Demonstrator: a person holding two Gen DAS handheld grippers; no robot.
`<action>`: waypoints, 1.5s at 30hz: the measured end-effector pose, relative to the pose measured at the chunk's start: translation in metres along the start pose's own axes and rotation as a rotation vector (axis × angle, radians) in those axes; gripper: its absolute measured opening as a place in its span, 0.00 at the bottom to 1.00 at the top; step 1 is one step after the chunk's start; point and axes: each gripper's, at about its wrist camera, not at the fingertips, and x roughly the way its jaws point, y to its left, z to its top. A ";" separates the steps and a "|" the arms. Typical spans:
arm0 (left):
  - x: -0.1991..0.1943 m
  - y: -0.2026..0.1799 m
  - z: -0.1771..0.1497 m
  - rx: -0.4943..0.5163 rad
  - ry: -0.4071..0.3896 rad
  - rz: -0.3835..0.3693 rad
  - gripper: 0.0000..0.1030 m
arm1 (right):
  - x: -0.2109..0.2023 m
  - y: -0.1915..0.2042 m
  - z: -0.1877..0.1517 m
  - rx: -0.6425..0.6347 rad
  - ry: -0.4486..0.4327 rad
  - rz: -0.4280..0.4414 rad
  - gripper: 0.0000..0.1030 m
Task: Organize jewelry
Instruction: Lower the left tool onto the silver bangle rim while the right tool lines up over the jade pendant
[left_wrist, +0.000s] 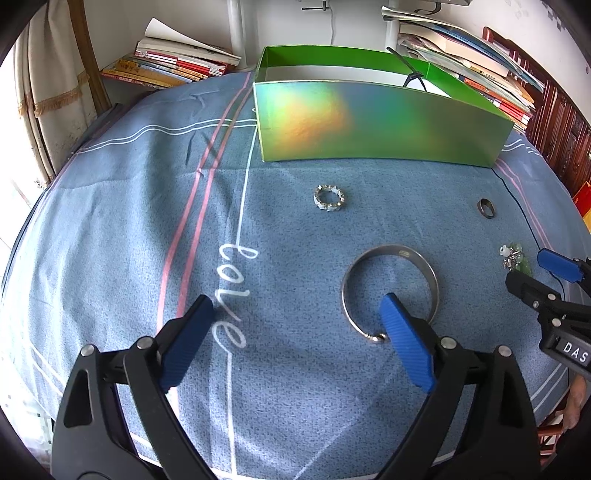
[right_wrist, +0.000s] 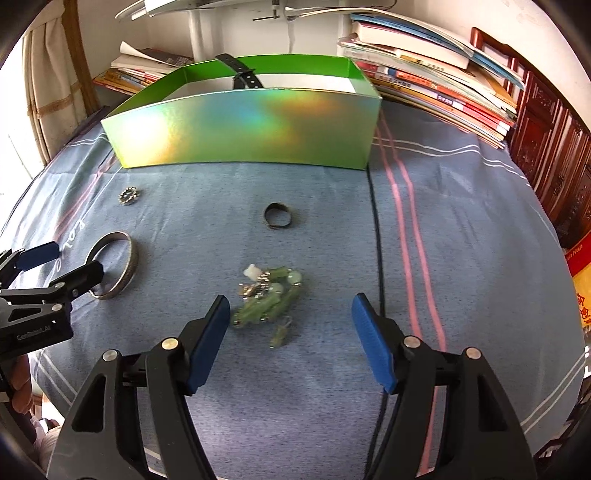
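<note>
Here the green bead bracelet lies bunched, long axis diagonal.

Box glossy iridescent card; bangle polished metal; bedsheet matt woven cloth; beads translucent green.

Each handheld black plastic left gripper and matching black plastic right gripper carries two ribbed blue rubber pads on angular arms with triangular cut-outs, pinned by round silver screws; white lettering marks the bodies ("DAS" on the right one, partly cut off)
</note>
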 end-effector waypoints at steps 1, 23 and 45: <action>0.000 0.000 0.000 0.000 0.000 0.000 0.88 | 0.000 -0.002 0.000 0.006 0.000 -0.003 0.66; 0.001 0.003 0.000 -0.004 -0.002 0.004 0.92 | 0.001 -0.014 0.000 0.051 -0.015 -0.037 0.68; 0.002 0.005 0.001 -0.006 -0.002 -0.005 0.94 | 0.004 0.013 0.007 -0.023 -0.017 0.034 0.69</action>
